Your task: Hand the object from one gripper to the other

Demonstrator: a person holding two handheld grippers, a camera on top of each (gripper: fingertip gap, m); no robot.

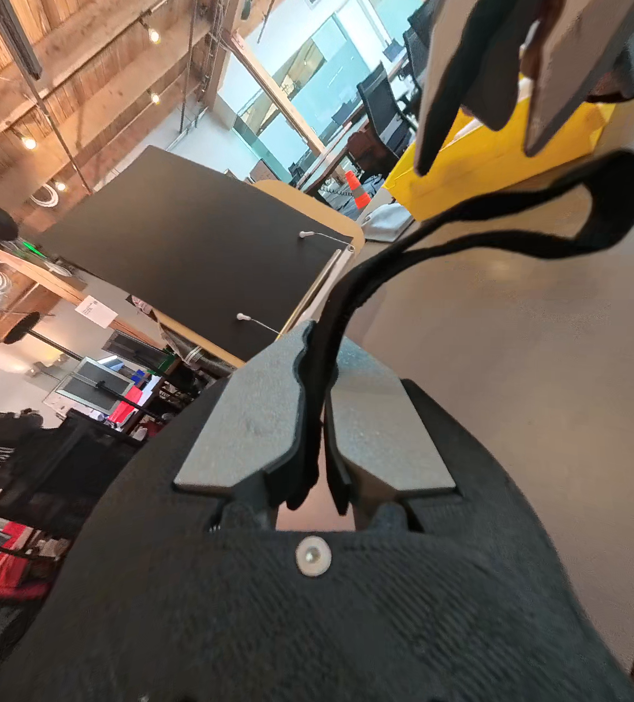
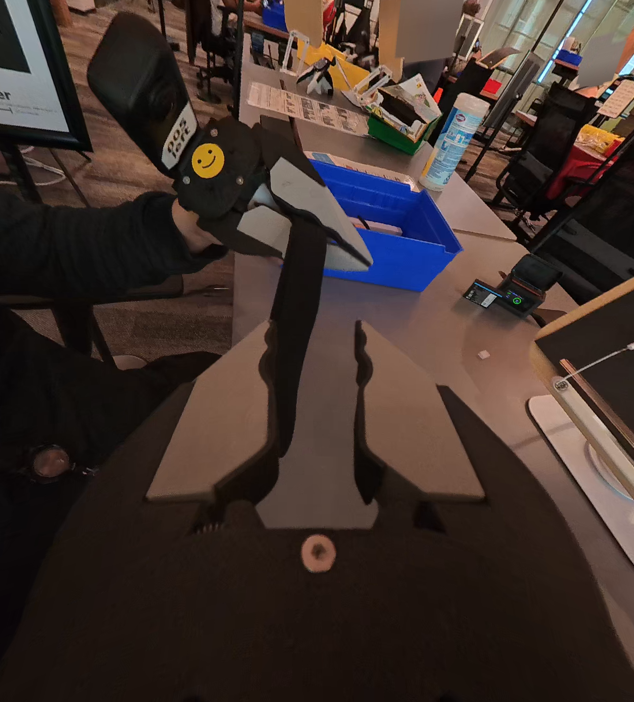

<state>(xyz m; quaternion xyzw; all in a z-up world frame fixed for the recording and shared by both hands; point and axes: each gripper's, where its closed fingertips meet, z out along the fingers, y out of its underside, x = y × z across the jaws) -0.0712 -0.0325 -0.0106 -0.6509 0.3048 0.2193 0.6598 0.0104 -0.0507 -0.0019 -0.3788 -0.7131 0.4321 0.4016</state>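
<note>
Counter (image 2: 440,323): grey surface filling the centre and right of the right wrist view, carrying the bins and small items. Blue bin (image 2: 402,228): open plastic tray, upper centre of that view, behind the handover point. Yellow bin (image 1: 497,152): upper right of the left wrist view. Left gripper (image 2: 345,262): upper centre-left of the right wrist view, held by a dark-sleeved arm; its fingers (image 1: 269,399) are pressed narrow on one end of the strap, so that the rest hangs free as a loop for the other side to take. Right gripper (image 2: 313,326): lower centre, fingers (image 2: 402,418) spread wide with the strap lying against the left one, apparently positioned to receive but not yet clamped. Black strap (image 2: 300,304): flat fabric band in mid-air between the two grippers, above the counter. Wipes canister (image 2: 456,140): white, upright, upper right.
</note>
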